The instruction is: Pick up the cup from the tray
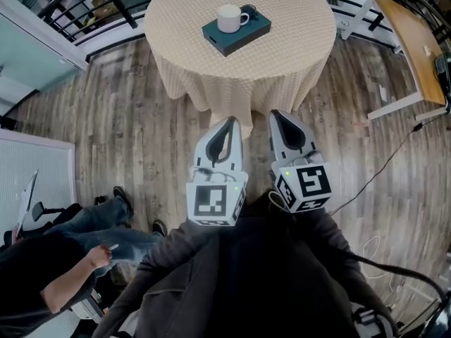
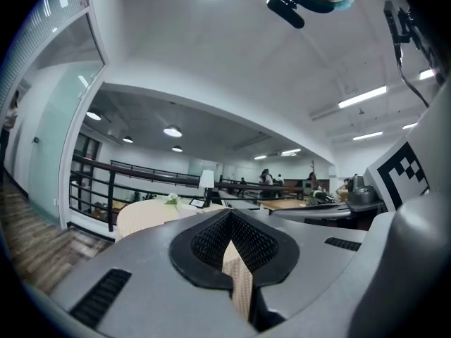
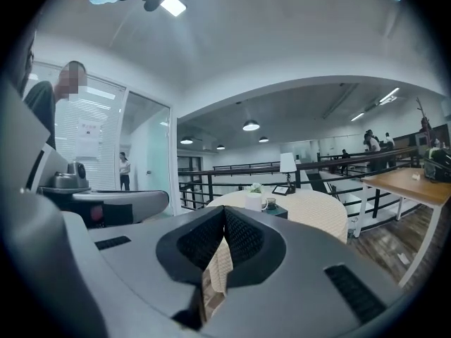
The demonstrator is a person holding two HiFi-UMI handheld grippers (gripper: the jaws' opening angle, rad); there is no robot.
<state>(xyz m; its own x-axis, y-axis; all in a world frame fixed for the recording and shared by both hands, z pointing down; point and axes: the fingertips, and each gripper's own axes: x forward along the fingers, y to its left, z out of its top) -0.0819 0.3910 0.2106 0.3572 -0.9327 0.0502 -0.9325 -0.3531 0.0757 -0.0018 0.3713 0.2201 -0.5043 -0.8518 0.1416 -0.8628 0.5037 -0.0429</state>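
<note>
On the table (image 1: 211,69), a tray (image 1: 225,44) holds the cup (image 1: 229,17), upright, handle pointing right in the head view. Left gripper (image 1: 229,121) and right gripper (image 1: 277,114) jaws are closed, empty.

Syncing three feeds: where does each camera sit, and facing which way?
Head view: on the head, steeply down at table, tray and cup; left claw, right claw, sleeves show.
Left gripper view: on the left claw, facing level toward the table; its shut jaws show.
Right gripper view: likewise on the right claw.
All share the table.
</note>
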